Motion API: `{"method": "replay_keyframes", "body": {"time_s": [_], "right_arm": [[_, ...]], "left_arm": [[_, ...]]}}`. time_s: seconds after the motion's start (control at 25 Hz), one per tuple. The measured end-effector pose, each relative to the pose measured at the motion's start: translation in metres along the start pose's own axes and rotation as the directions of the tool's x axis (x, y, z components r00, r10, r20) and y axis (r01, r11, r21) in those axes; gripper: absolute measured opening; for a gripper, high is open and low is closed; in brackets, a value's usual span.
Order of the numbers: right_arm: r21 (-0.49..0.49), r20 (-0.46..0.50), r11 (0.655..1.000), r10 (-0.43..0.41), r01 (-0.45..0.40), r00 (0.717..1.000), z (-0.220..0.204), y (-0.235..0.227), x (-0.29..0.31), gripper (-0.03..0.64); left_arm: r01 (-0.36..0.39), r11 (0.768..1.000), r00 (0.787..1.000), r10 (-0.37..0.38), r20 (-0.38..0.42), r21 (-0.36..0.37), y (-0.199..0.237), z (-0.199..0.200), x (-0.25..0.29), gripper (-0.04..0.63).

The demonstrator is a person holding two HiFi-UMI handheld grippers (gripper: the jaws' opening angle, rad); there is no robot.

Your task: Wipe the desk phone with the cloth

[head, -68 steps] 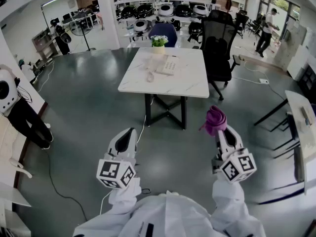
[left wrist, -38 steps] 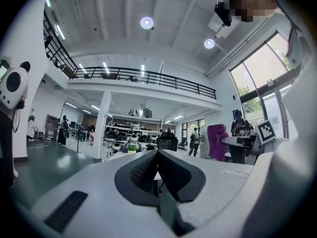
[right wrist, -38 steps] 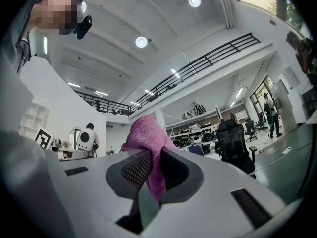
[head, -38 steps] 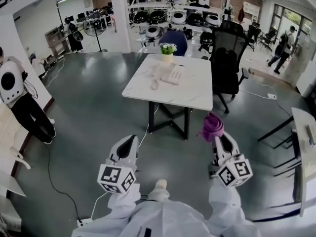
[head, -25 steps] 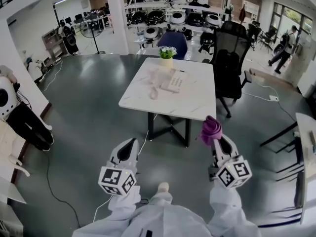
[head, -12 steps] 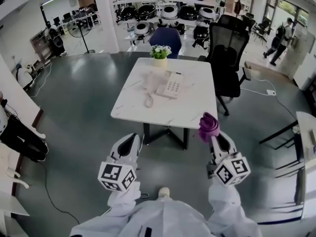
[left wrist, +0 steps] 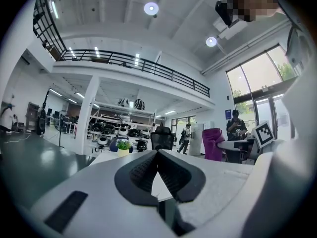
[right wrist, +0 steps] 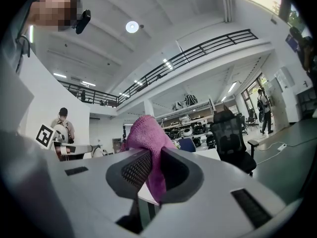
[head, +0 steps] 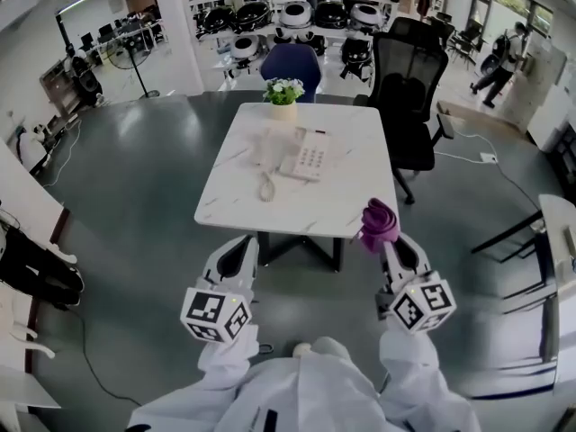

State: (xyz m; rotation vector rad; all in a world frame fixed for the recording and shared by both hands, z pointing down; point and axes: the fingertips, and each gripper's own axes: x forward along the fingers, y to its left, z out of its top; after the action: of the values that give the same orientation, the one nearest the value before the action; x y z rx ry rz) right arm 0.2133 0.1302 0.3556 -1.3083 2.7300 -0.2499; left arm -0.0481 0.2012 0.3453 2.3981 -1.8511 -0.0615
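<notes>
A white desk phone [head: 303, 155] lies on the white marble table [head: 351, 196], its handset beside it and the cord end [head: 265, 187] trailing toward me. Both grippers hang over the floor, short of the table's near edge. My right gripper [head: 392, 245] is shut on a bunched purple cloth [head: 378, 223]; in the right gripper view the cloth [right wrist: 146, 143] bulges up out of the gripper [right wrist: 154, 170]. My left gripper [head: 241, 246] is shut with nothing in it, and its tips [left wrist: 158, 153] meet. The cloth [left wrist: 213, 144] also shows off to its right.
A small flower pot [head: 283, 93] stands at the table's far edge. A black office chair [head: 409, 88] sits at the far right corner and a blue chair [head: 290, 63] behind. Another desk [head: 558, 241] runs along the right edge. A person [head: 499, 57] walks far off.
The view has closed in on the table, which now sits larger and nearer below the grippers. Both grippers keep their pose; the cloth stays in the right one.
</notes>
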Motion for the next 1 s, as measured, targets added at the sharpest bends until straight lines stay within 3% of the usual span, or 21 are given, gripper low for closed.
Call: {"method": "replay_keyframes", "body": {"time_s": [0.52,1.0], "right_arm": [[-0.004,-0.035,1.000,-0.015,0.014,0.999,-0.010,-0.020,0.062,0.035],[0.012,-0.092,1.000,0.014,-0.013,0.996,-0.027,-0.064,0.177,0.035]], "left_arm": [[0.000,0.999,1.000,-0.001,-0.024,-0.032,0.034,-0.013,0.046,-0.002],[-0.012,0.999,0.998,0.009,-0.059,-0.052,0.089,-0.021,0.147,-0.002]]}}
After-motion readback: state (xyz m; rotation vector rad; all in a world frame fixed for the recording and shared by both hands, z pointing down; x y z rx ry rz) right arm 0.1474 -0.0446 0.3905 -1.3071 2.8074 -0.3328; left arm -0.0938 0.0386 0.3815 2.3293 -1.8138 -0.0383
